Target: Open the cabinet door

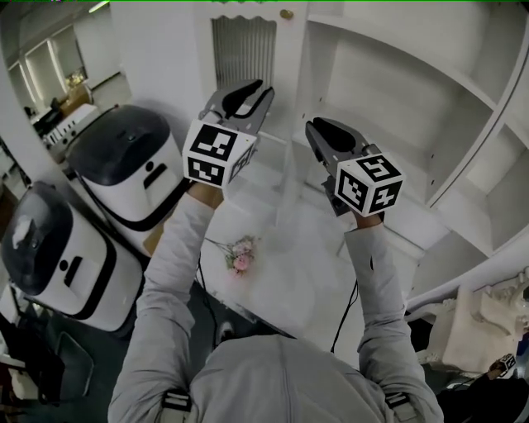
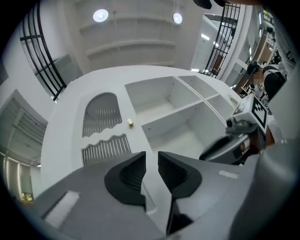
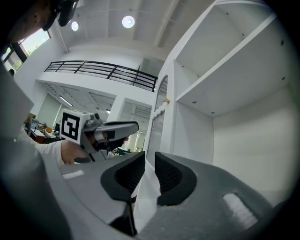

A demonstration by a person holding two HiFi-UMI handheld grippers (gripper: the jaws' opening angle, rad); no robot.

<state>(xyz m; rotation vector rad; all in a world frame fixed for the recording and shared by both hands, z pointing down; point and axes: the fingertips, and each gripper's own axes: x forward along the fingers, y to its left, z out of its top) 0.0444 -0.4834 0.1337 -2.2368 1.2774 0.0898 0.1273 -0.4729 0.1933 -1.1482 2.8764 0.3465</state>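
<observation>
The white cabinet door (image 1: 244, 48) has a slatted panel and a small brass knob (image 1: 286, 14). It stands left of the cabinet's bare shelves (image 1: 397, 91). My left gripper (image 1: 258, 89) is raised in front of the door, jaws slightly apart, nothing between them. In the left gripper view the left gripper (image 2: 151, 165) points at the door (image 2: 101, 112), with the knob (image 2: 130, 122) above the jaws and apart from them. My right gripper (image 1: 317, 130) hangs beside it, before the shelves, also open and holding nothing. In the right gripper view the right gripper (image 3: 150, 171) sees the door (image 3: 160, 117) nearly edge-on.
Two white machines with dark tops (image 1: 124, 161) (image 1: 54, 252) stand at the left. A sprig of pink flowers (image 1: 240, 254) lies on the white surface below the grippers. Cables (image 1: 343, 318) trail down by the person's sleeves. White furniture (image 1: 475, 326) stands at the lower right.
</observation>
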